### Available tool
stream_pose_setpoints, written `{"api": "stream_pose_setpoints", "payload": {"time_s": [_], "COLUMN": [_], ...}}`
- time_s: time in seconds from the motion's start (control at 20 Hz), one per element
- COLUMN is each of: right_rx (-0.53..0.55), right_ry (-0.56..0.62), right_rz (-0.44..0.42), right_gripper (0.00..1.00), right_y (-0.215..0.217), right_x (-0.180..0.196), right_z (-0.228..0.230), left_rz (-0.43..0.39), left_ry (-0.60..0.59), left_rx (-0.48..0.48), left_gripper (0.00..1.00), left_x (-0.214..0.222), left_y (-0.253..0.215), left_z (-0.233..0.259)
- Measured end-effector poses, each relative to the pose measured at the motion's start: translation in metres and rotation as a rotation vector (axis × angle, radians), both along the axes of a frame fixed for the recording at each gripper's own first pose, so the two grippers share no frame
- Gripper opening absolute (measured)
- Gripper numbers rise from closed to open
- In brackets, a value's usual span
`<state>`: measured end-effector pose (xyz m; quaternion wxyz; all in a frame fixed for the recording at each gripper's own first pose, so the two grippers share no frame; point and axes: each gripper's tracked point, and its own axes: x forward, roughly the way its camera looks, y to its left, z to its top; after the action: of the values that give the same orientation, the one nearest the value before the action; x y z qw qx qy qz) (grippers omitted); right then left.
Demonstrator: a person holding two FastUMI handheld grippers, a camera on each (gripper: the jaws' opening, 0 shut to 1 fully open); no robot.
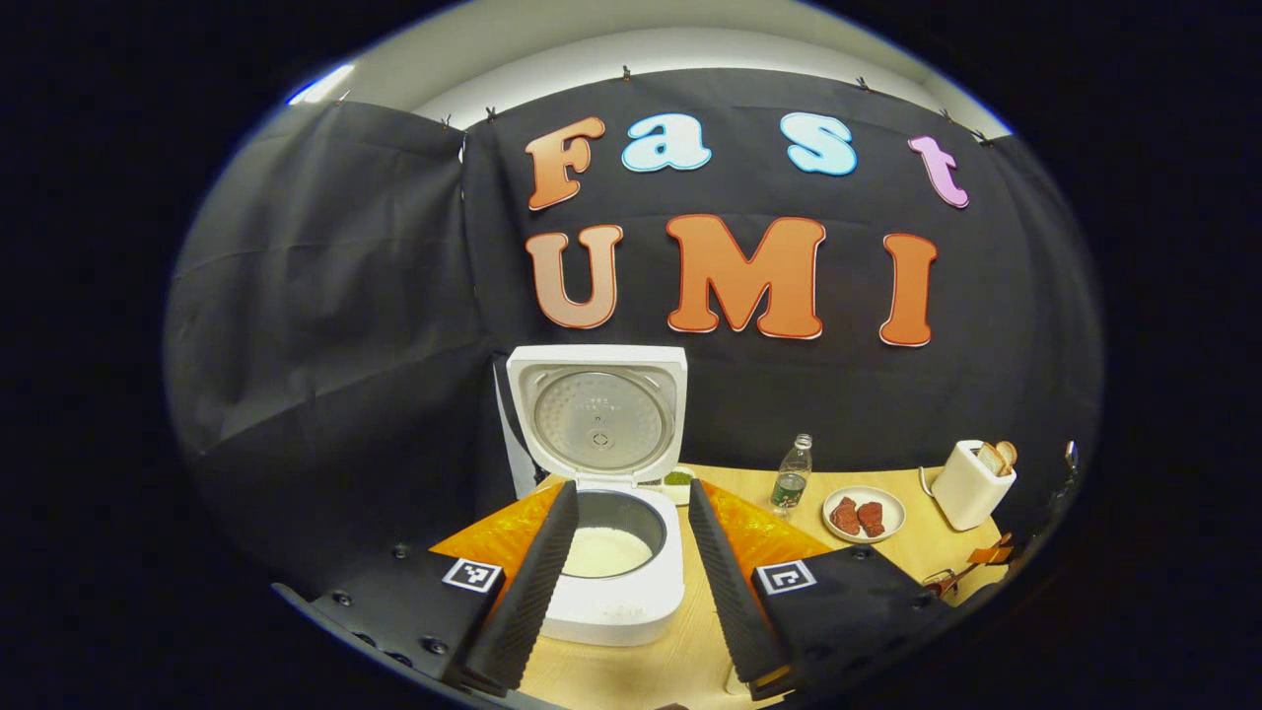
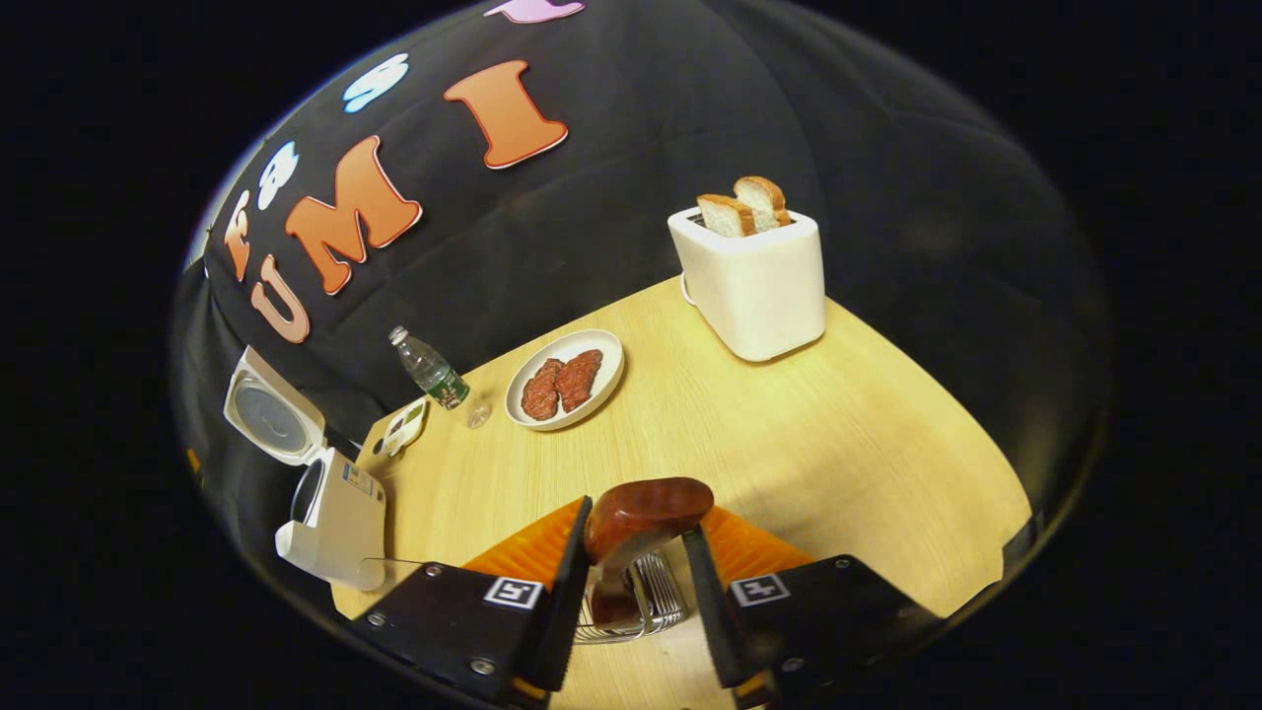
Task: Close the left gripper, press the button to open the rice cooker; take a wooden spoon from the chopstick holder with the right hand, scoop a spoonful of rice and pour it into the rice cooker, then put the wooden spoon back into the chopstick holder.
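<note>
In the left gripper view, my left gripper (image 1: 621, 513) hangs over the wooden table (image 1: 680, 651) with its fingers spread wide, nothing between them, framing the white rice cooker (image 1: 613, 602) that stands straight ahead. The cooker's lid (image 1: 597, 414) is up, tipped back against the black cloth wall, and the inner pot (image 1: 611, 537) shows a pale layer of rice at its bottom. Just right of the lid's base a small white dish with something green (image 1: 677, 480) sits at the back of the table, then a clear water bottle (image 1: 792, 475), then a round plate with two dark red pieces of meat (image 1: 864, 515), and farthest right a white toaster (image 1: 971, 483) with two slices of bread standing in its slots. In the right gripper view, the rice cooker (image 2: 335, 518) appears at the far left, open, with the bottle (image 2: 429, 370) and the plate (image 2: 565, 380) farther along the table (image 2: 838, 444) and the toaster (image 2: 754, 281) at the back. My right gripper (image 2: 636, 537) is low over the near edge, its fingers apart with the dark brown bowl of the wooden spoon (image 2: 646, 513) between them; the left finger lies against the spoon, while I cannot tell whether the right one touches it. Under the spoon the wire chopstick holder (image 2: 646, 602) stands on the table, the spoon rising out of it.
</note>
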<state>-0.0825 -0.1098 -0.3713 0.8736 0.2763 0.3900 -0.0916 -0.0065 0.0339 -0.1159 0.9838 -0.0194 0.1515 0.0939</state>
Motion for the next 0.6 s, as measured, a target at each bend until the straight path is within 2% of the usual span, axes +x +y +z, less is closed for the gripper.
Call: {"api": "stream_pose_setpoints", "payload": {"time_s": [0.1,0.2,0.4,0.6], "right_rx": [0.031,0.013,0.008,0.001], "right_ry": [-0.036,-0.070,-0.100,-0.124], "right_rz": [0.016,0.026,0.006,-0.038], "right_gripper": [0.39,0.23,0.16,0.11], "right_y": [0.006,0.005,0.007,0.005], "right_x": [0.003,0.003,-0.002,0.000], "right_z": [0.003,0.004,0.009,0.028], "left_rz": [0.015,0.028,0.041,-0.006], "left_ry": [0.013,0.021,0.024,-0.024], "left_rx": [-0.006,0.000,0.025,0.056], "left_gripper": [0.80,0.79,0.79,0.82], "left_x": [-0.006,-0.011,-0.019,-0.013], "left_y": [-0.004,-0.006,-0.014,-0.025], "left_z": [-0.002,-0.001,0.002,0.012]}}
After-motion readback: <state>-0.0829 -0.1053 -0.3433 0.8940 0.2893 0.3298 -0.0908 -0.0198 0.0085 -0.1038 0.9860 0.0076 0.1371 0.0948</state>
